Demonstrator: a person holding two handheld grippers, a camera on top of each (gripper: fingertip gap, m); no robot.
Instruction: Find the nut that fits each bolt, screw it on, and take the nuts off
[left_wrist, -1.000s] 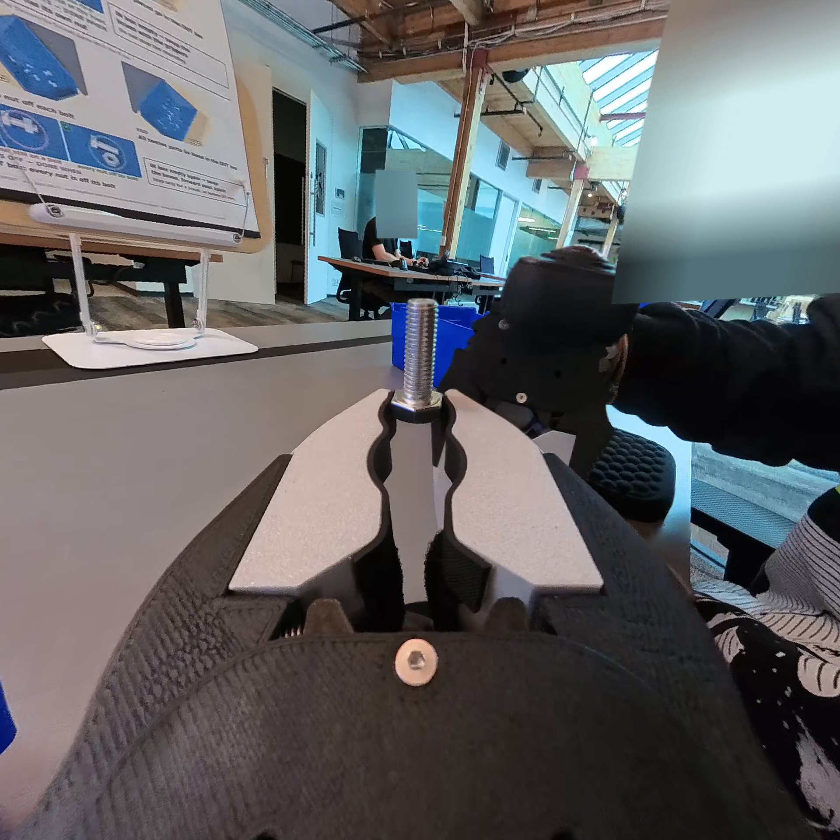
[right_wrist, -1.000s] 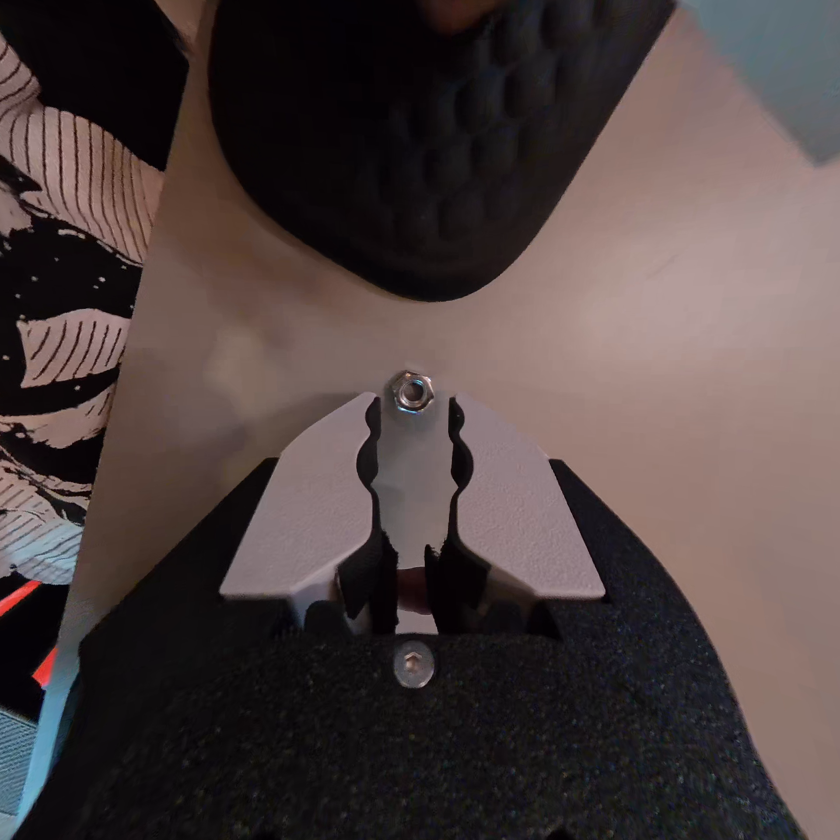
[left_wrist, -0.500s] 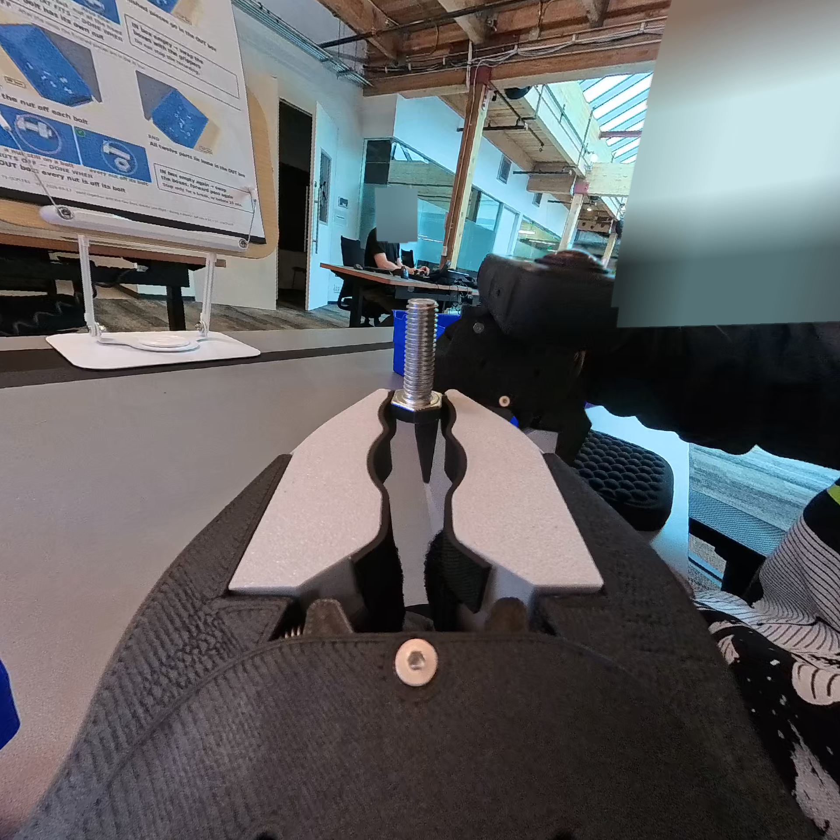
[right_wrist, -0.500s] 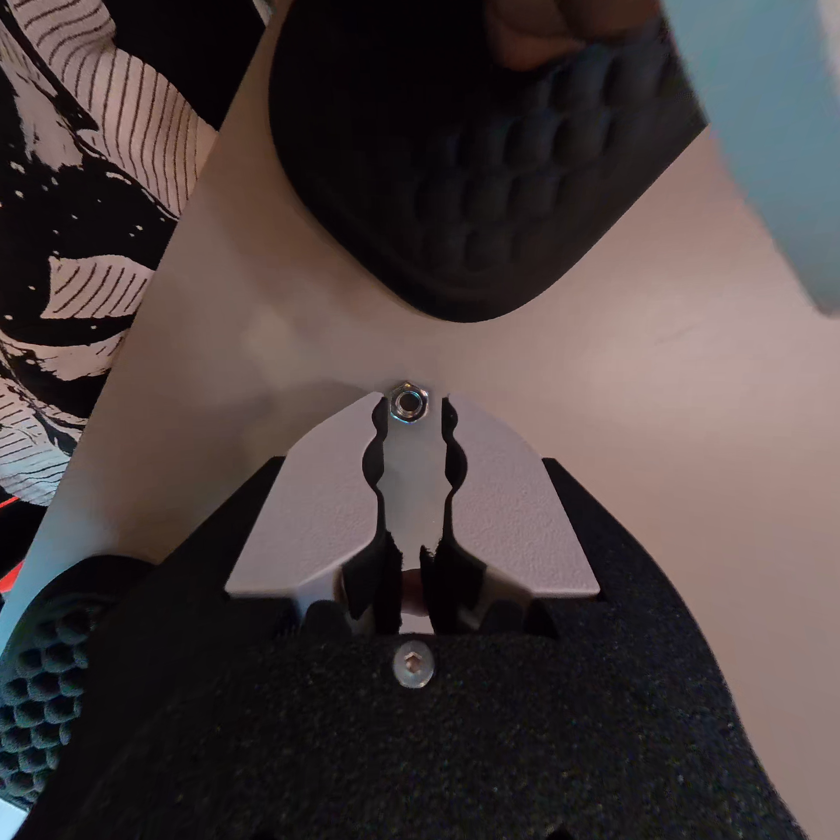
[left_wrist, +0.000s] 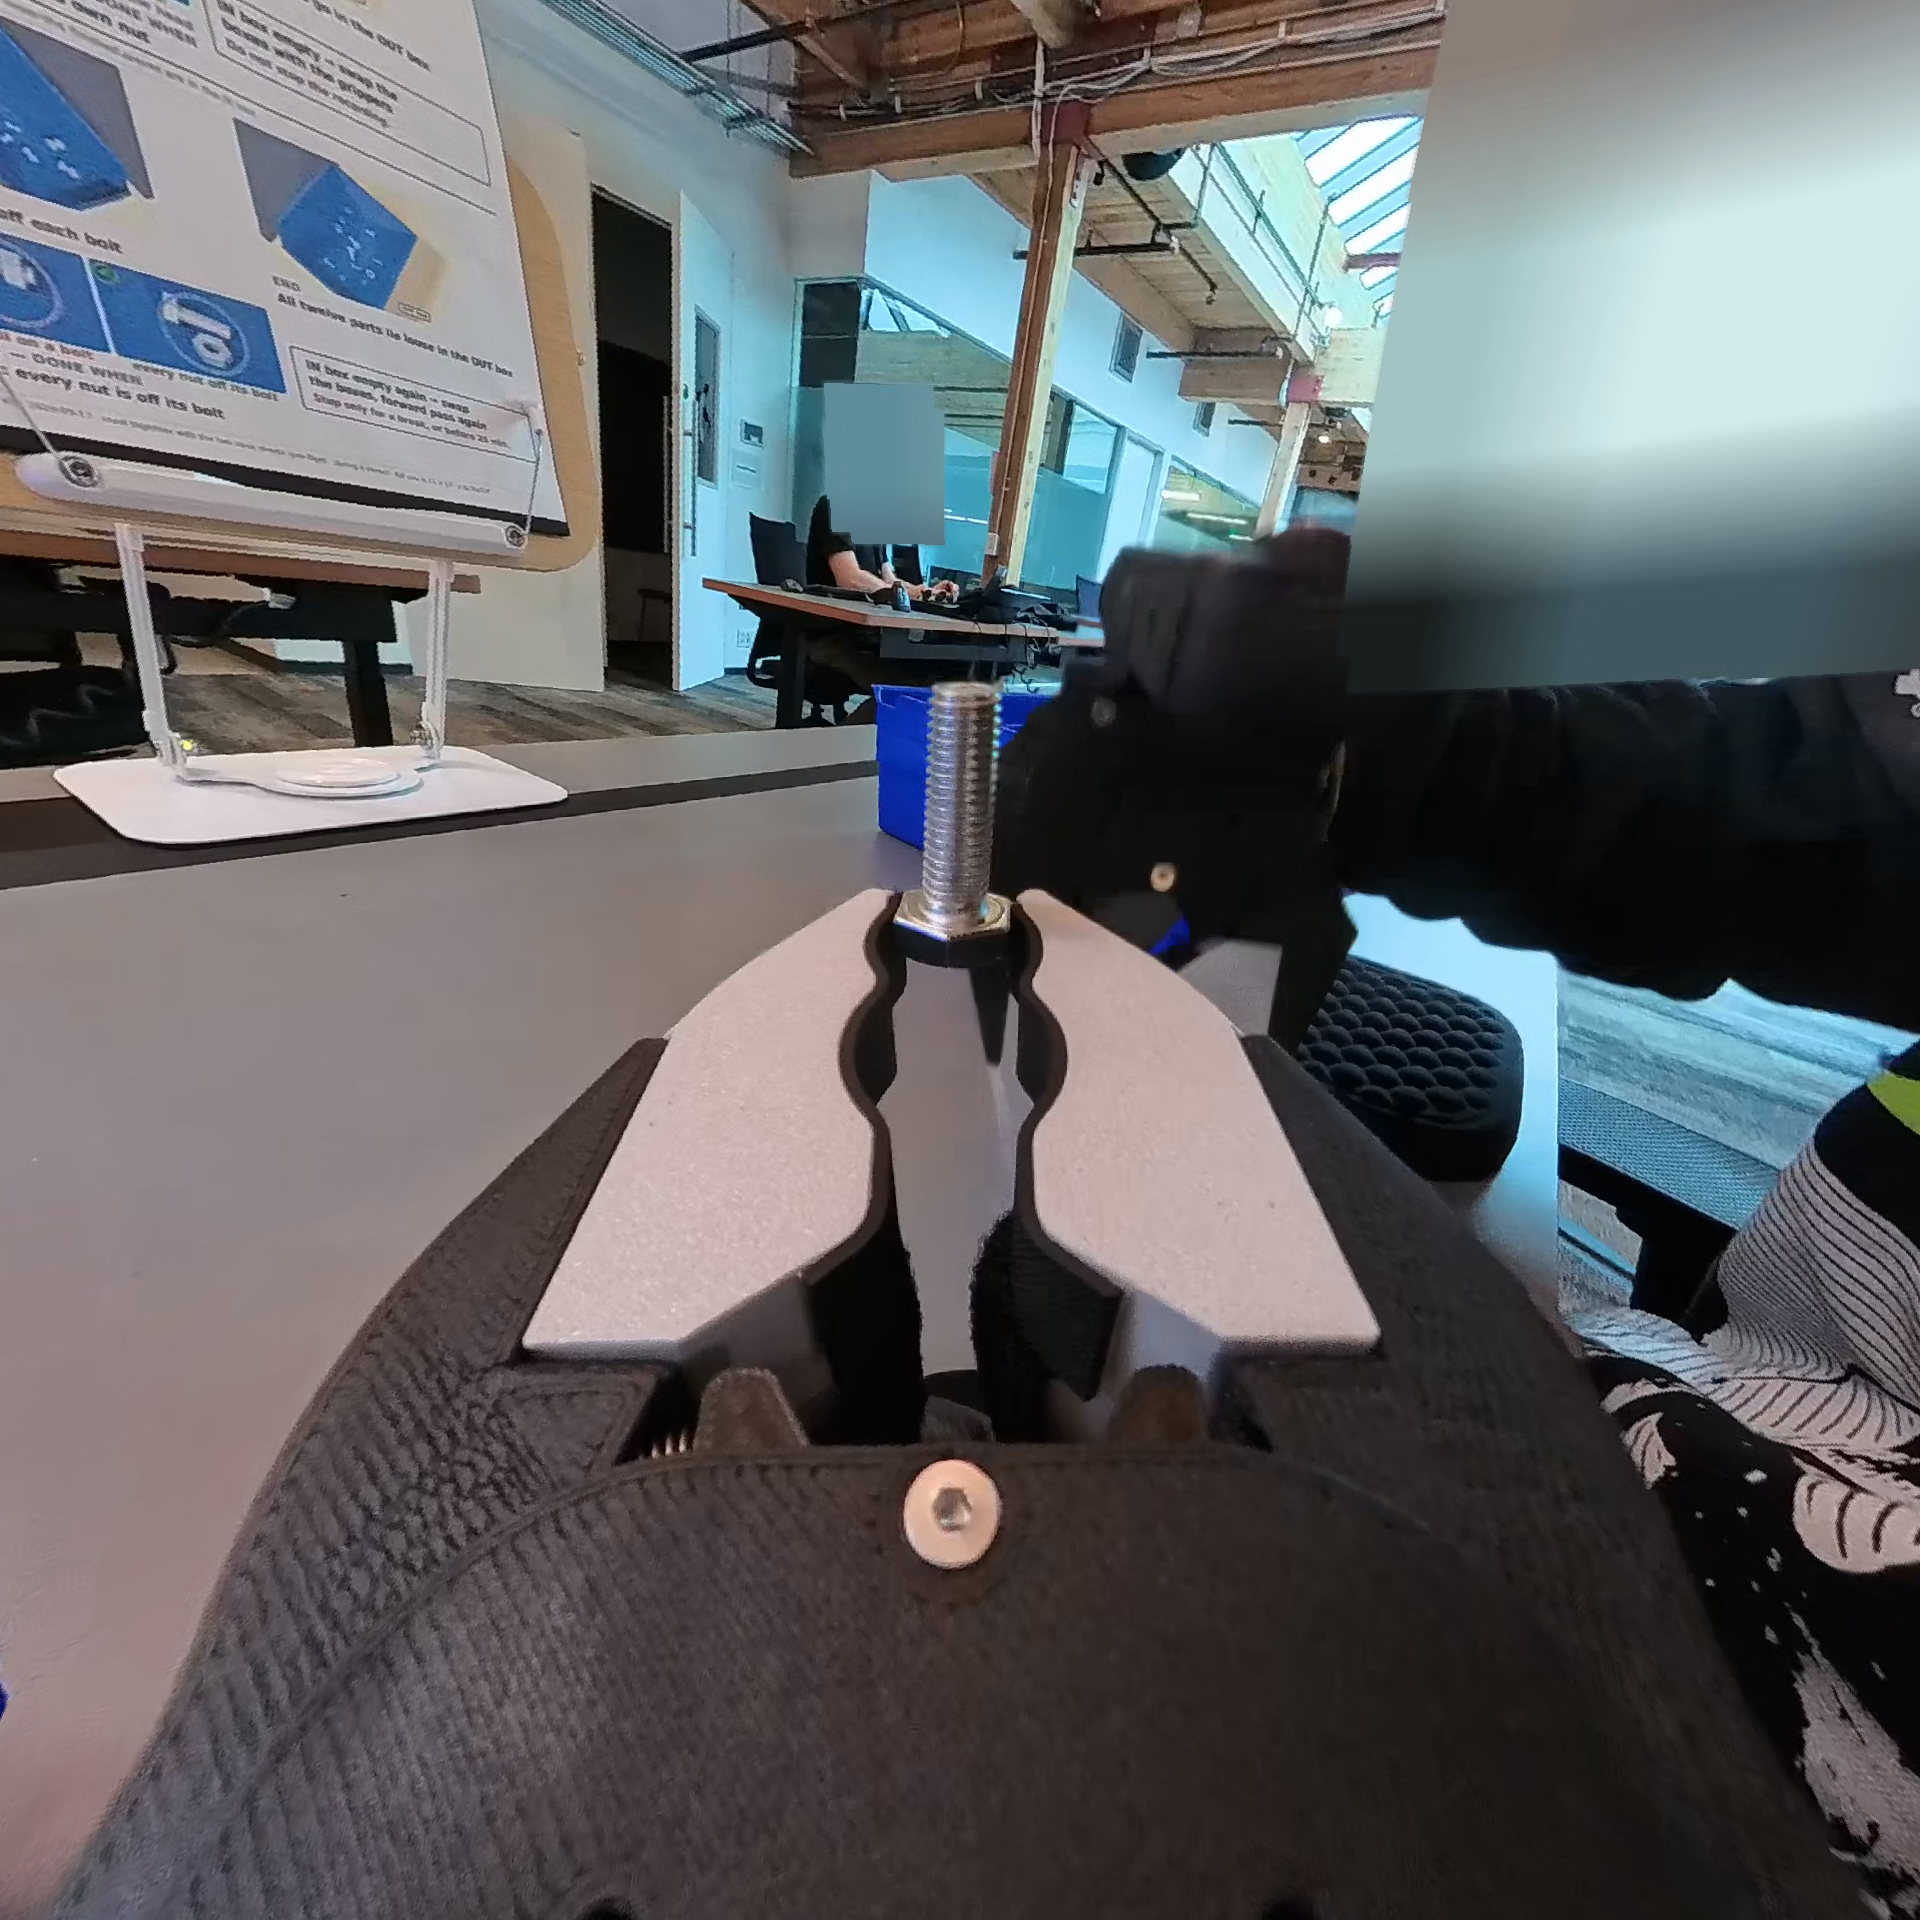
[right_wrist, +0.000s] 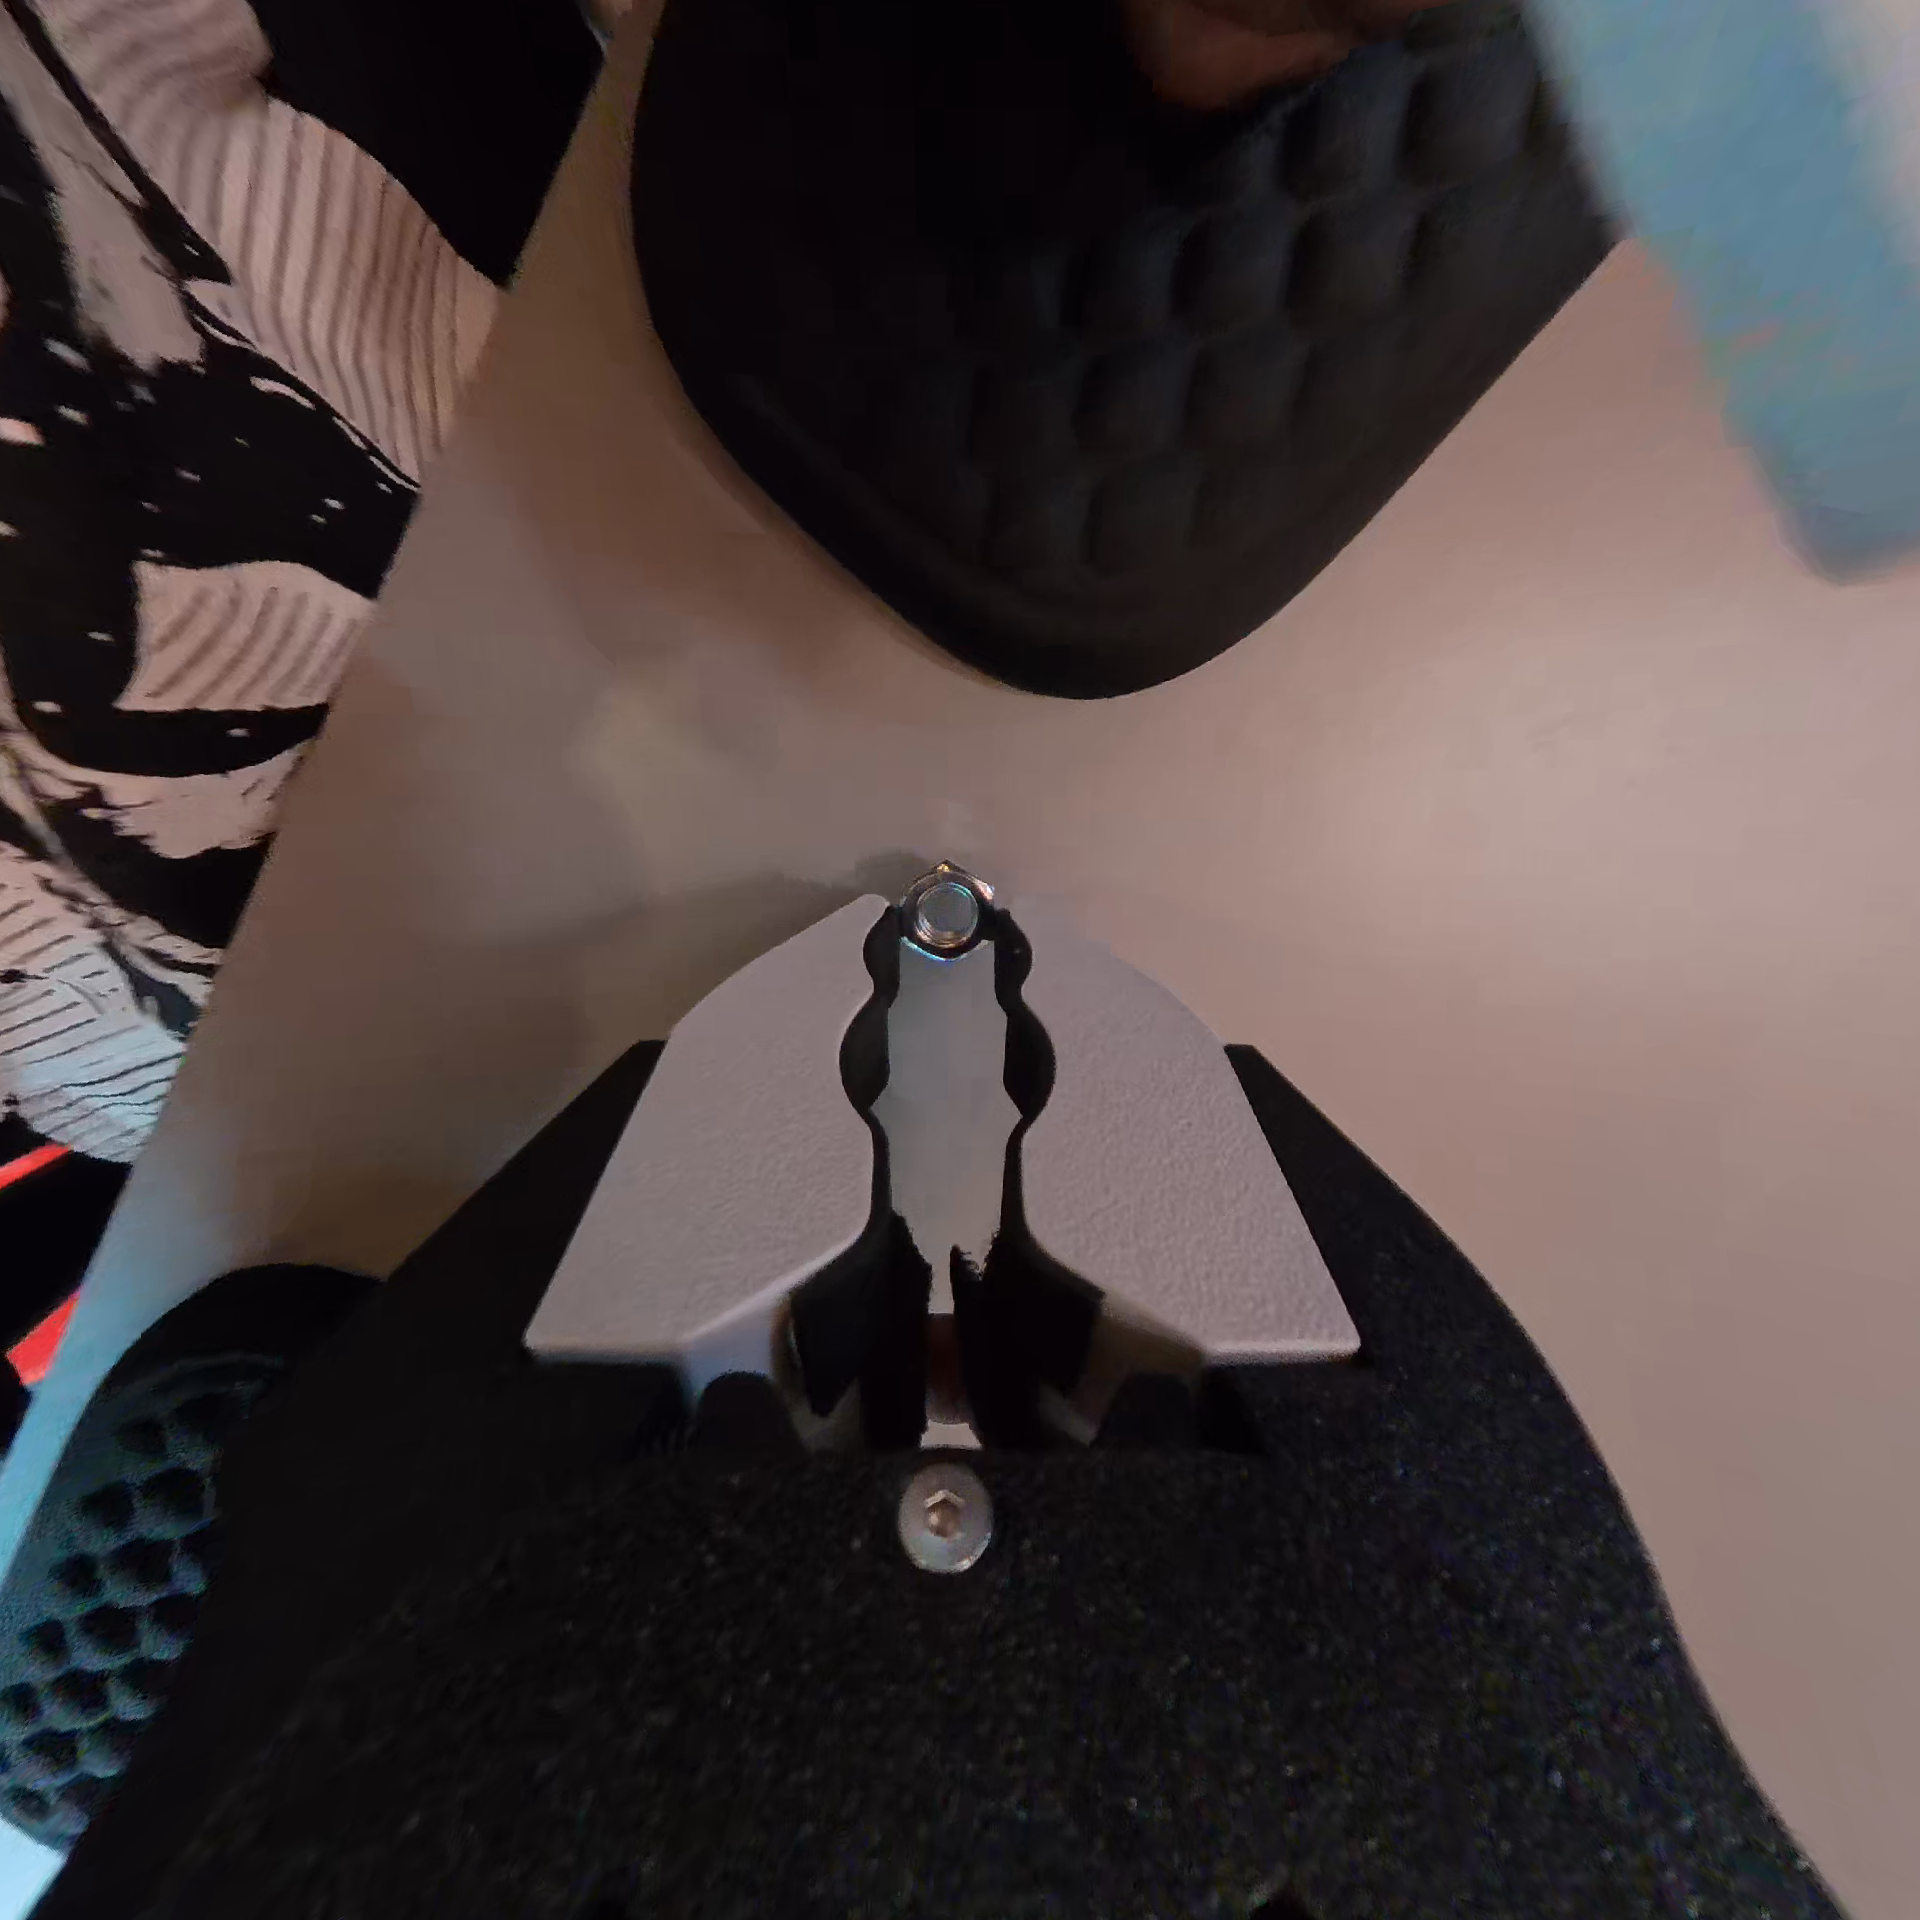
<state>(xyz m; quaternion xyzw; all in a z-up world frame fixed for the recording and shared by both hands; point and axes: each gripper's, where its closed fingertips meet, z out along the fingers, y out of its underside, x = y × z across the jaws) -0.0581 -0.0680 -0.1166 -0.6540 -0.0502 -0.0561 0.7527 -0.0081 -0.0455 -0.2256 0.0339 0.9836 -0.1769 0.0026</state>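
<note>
Your left gripper (left_wrist: 954, 930) clamps the bolt (left_wrist: 961, 800) by its head, thread up (a steady post for threading), while your right gripper (right_wrist: 943, 925) pinches a nut (right_wrist: 943, 920) just above the table (right_wrist: 1455, 935), hole facing you.

Grey table (left_wrist: 312, 1091), matte top.
On it: white stand base (left_wrist: 312, 795) far left of claw; blue bin (left_wrist: 902, 769) ahead; black dimpled pad (left_wrist: 1413, 1081) right.

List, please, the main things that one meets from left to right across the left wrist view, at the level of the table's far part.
White stand base with an instruction board → upright silver threaded bolt held by its hex head → other black gripper → black dimpled pad.
</note>
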